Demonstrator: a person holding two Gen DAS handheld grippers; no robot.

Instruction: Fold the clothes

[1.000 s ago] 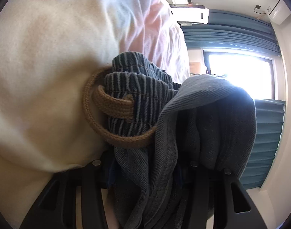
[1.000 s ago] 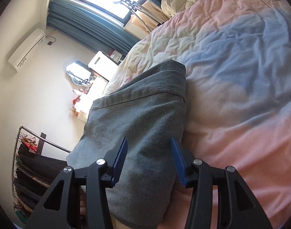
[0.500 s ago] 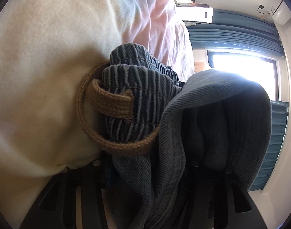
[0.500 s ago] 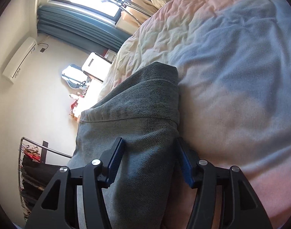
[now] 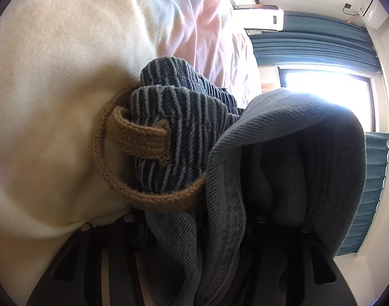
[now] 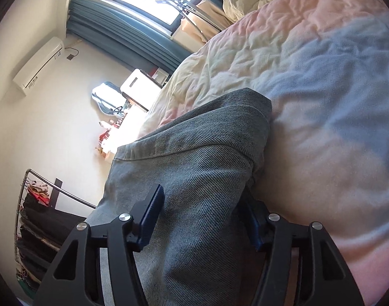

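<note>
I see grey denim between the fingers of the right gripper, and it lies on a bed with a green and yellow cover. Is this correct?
Not quite. The grey denim is between the fingers of the right gripper and lies on the bed, but the bed cover is pink, pale blue and cream, not green and yellow. The right wrist view shows this.

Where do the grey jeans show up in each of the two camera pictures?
Left wrist view: the grey jeans fill the lower right, bunched over the gripper, beside a tan cord loop.
Right wrist view: they run from bottom centre up to mid-picture, lying on the bed.
Shared landmark: the blue curtains by the window.
</note>
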